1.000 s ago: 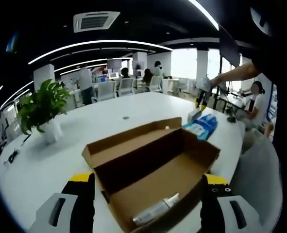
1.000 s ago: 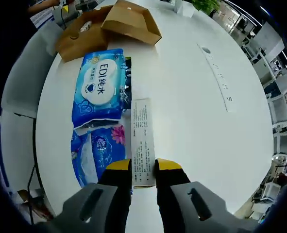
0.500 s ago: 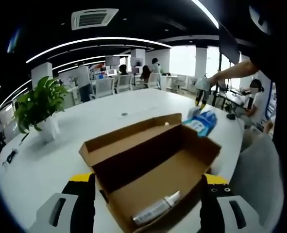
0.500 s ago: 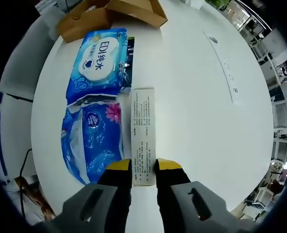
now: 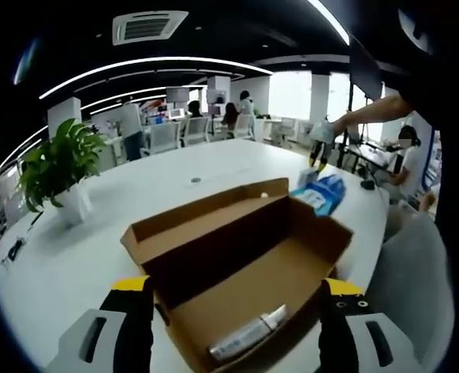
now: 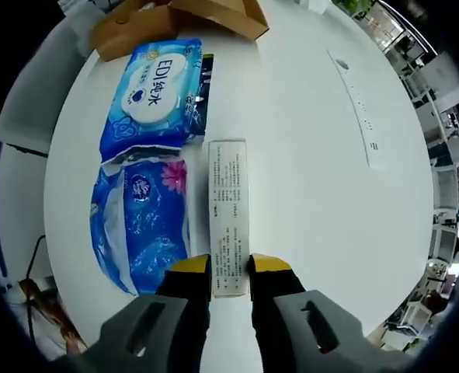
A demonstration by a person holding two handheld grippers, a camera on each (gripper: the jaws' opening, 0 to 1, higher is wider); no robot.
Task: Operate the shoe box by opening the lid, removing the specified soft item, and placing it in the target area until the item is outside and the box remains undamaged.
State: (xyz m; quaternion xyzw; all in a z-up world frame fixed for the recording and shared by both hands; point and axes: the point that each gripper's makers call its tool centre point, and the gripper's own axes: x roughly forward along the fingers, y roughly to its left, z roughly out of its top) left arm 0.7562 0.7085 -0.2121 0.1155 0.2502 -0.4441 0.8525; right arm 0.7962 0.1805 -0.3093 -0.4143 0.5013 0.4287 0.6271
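Note:
The brown cardboard shoe box [image 5: 237, 256] stands with its lid folded back, and a pale tube-like item [image 5: 248, 336] lies on its floor at the near end. My left gripper [image 5: 233, 318] is open, its jaws wide apart on either side of the box's near corner. My right gripper [image 6: 231, 273] is shut on the near end of a long white printed carton [image 6: 229, 210], held low over the white table [image 6: 307, 179]. Left of the carton lie two blue wipe packs [image 6: 153, 92] [image 6: 140, 225]. The shoe box [image 6: 179, 17] sits beyond them. The right gripper [image 5: 321, 148] also shows far off.
A potted plant [image 5: 54, 167] stands at the table's far left. A grey chair [image 5: 415, 280] is at the right edge. A person's arm [image 5: 369, 116] reaches over the blue packs [image 5: 326, 194]. A cable strip [image 6: 355, 101] runs along the table. People and desks fill the background.
The right gripper with the white carton has shifted a little along the table beside the blue packs. The left gripper view has barely moved, and the box stays between the jaws.

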